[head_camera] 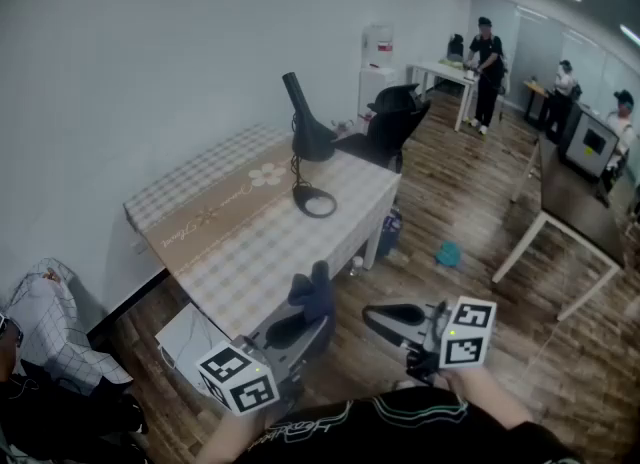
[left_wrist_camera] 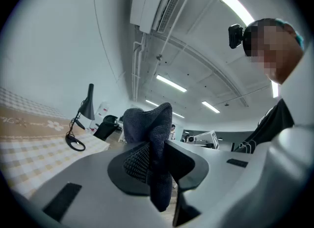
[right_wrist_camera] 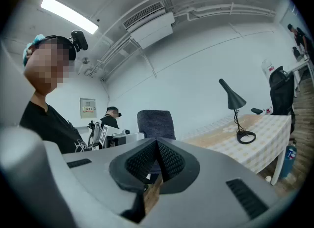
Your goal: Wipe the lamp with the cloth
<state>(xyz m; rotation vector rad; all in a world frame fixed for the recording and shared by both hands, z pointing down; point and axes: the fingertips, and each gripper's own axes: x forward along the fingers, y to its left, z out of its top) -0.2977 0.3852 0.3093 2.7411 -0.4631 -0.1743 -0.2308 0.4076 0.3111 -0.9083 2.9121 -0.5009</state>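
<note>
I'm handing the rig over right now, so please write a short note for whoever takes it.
Left hand-held gripper: shut on the dark cloth, which sticks up past the jaws.
Right hand-held gripper: jaws together, empty.
The black lamp stands upright on the checked table, near its far end. Both grippers hang off the table's near end, well short of the lamp.
Done: cloth picked up.
Left: carry the cloth to the lamp and wipe it. The right gripper is free, perhaps to steady the lamp.

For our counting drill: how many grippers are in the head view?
2. The left gripper, shut on the cloth, is bottom centre-left; the right gripper, shut and empty, is bottom centre-right. None looks hidden.
</note>
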